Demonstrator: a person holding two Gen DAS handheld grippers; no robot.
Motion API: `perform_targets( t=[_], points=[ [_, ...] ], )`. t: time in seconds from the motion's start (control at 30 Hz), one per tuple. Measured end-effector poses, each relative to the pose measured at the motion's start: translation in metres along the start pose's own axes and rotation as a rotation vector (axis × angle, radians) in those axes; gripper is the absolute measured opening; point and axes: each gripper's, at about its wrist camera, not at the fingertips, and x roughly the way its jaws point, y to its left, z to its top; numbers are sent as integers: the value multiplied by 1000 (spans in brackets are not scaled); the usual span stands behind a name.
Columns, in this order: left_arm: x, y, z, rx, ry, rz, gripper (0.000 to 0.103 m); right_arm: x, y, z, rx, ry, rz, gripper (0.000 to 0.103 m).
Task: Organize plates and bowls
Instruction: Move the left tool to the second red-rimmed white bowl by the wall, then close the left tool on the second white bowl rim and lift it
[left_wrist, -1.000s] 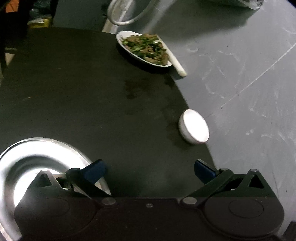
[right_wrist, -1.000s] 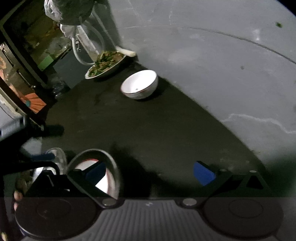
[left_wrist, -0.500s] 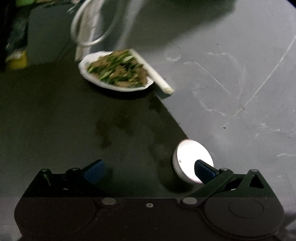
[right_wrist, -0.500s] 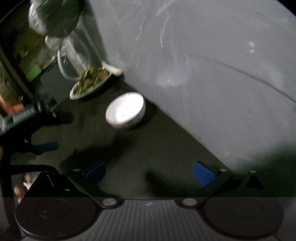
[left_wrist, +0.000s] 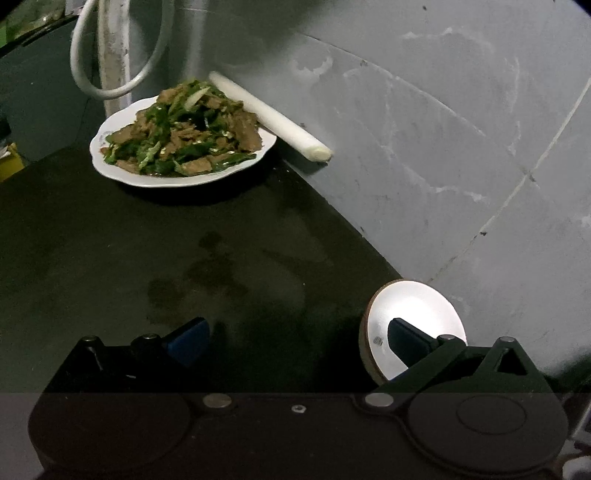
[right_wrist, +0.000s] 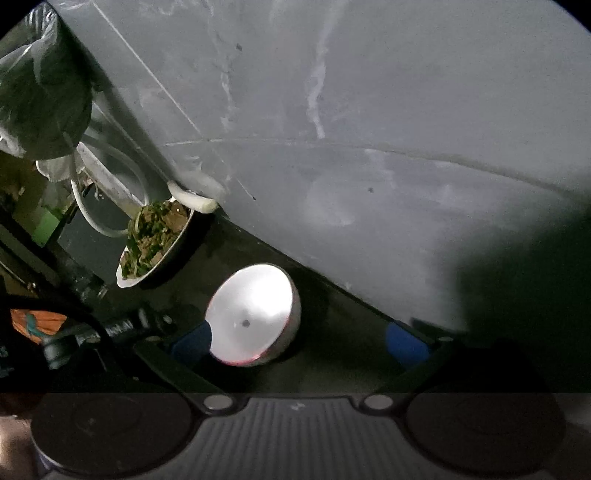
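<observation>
A white empty bowl (left_wrist: 413, 317) sits on the dark counter (left_wrist: 110, 240) against the grey wall. My left gripper (left_wrist: 295, 341) is open; its right finger reaches over the bowl's inside, the left finger stands on the counter side. In the right wrist view the same bowl (right_wrist: 255, 314) lies between the fingers of my open right gripper (right_wrist: 299, 341), close to the left finger. A white plate of stir-fried greens and meat (left_wrist: 181, 144) stands further back; it also shows in the right wrist view (right_wrist: 155, 240).
A white leek stalk (left_wrist: 269, 118) lies against the wall behind the plate. A white hose loop (left_wrist: 118, 48) hangs at the counter's far end. A plastic bag (right_wrist: 40, 88) hangs at the upper left. The left gripper's body (right_wrist: 92, 328) shows left of the bowl.
Both grippers have moved forward toward the white bowl. The steel plate seen at the left earlier has dropped out of view. The bowl and food plate have stayed in place.
</observation>
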Motion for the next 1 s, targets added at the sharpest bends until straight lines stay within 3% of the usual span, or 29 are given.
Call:
perform_targets(
  t=[0.17,0.33,0.57,0.73,0.87,1.0],
  points=[
    [2,-7,1,72,-12,17,96,8,3,2,18,-17,14,100],
    [5,-10,1,67,-5,-5,74,10,4,1,24,-27,25,85],
    [7,-13,-1,63,5,-45,56,7,-5,-8,86,-41,70,75],
    [8,-12,-2,54,10,-70,49,12,-22,-11,189,-37,114,70],
    [8,-12,-2,56,11,-83,46,17,-19,-9,163,-31,74,48],
    [8,-12,-2,60,12,-101,40,23,-18,-13,172,-17,65,45]
  ],
)
